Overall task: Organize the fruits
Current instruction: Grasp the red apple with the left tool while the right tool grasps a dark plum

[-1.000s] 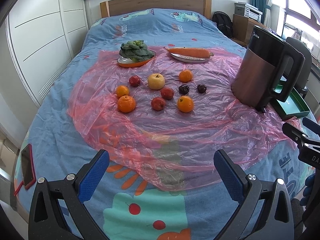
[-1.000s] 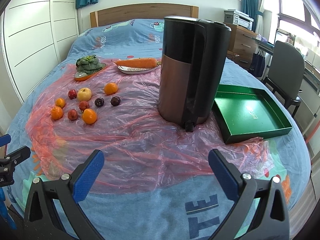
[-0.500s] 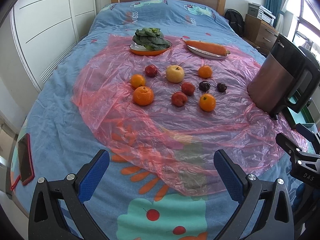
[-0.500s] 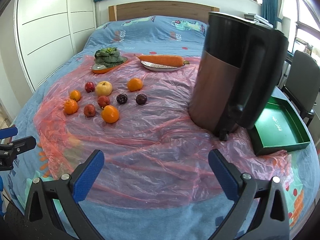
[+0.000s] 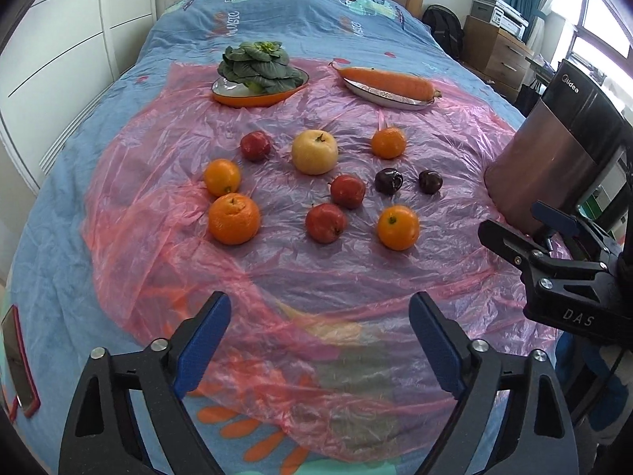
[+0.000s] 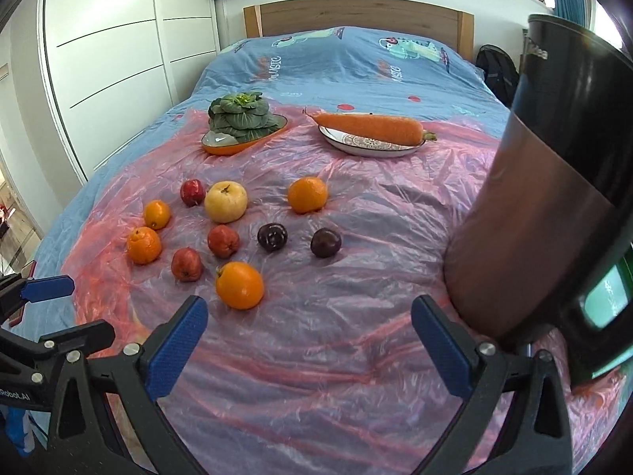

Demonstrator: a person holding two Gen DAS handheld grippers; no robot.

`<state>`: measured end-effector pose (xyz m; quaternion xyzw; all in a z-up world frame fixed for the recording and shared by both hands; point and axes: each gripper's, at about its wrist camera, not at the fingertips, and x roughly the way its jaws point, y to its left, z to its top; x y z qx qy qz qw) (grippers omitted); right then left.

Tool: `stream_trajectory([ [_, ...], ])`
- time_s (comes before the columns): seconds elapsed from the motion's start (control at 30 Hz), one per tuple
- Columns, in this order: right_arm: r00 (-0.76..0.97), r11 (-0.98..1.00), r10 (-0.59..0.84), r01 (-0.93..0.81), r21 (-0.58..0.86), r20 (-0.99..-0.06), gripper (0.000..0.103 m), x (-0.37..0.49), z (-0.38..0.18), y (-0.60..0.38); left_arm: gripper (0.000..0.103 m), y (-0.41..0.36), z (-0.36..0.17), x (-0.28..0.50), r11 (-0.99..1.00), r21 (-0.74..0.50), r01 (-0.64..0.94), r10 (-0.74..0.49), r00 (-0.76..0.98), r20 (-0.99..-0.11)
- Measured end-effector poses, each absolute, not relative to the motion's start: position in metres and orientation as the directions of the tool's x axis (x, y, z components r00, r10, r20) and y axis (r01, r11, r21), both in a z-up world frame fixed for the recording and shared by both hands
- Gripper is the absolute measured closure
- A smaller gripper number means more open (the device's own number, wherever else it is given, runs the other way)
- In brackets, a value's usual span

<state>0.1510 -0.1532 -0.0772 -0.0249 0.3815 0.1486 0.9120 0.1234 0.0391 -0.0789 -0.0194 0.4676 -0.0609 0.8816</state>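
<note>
Both claws, the left claw [image 5: 319,340] and the right claw [image 6: 308,340], hang wide open and empty over the crinkly pink plastic sheet [image 6: 336,356] on the bed. Nearest the right one sits a round orange [image 6: 239,285]. It looks firm and smooth, so I'd pinch its middle gently. The tall brown kettle [image 6: 554,198] crowds the right side.

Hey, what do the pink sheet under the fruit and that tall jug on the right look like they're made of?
Pink sheet: thin translucent plastic film, glossy; it wrinkles finely and the bedspread print shows through.
Tall jug: looks like brushed copper-toned metal on the lower body, with a smooth black top and handle, probably plastic; the soft sheen suggests this, though I can't be sure.
</note>
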Motion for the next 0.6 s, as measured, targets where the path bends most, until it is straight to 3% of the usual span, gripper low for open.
stream_trajectory([
  [0.13,0.655,0.953,0.255,-0.296,0.070,-0.711,0.000,0.180,-0.085,-0.155,0.035,0.035,-0.088,0.151,0.988,-0.101,0.116,-0.149,0.552,-0.820],
  [0.4,0.615,0.950,0.270,-0.296,0.100,-0.741,0.000,0.214,-0.112,-0.157,0.038,0.036,-0.110,0.186,0.987,-0.103,0.124,-0.154,0.533,-0.832],
  [0.6,0.598,0.947,0.281,-0.301,0.115,-0.750,0.006,0.228,-0.122,-0.153,0.048,0.035,-0.126,0.197,0.986,-0.119,0.113,-0.160,0.508,-0.846],
])
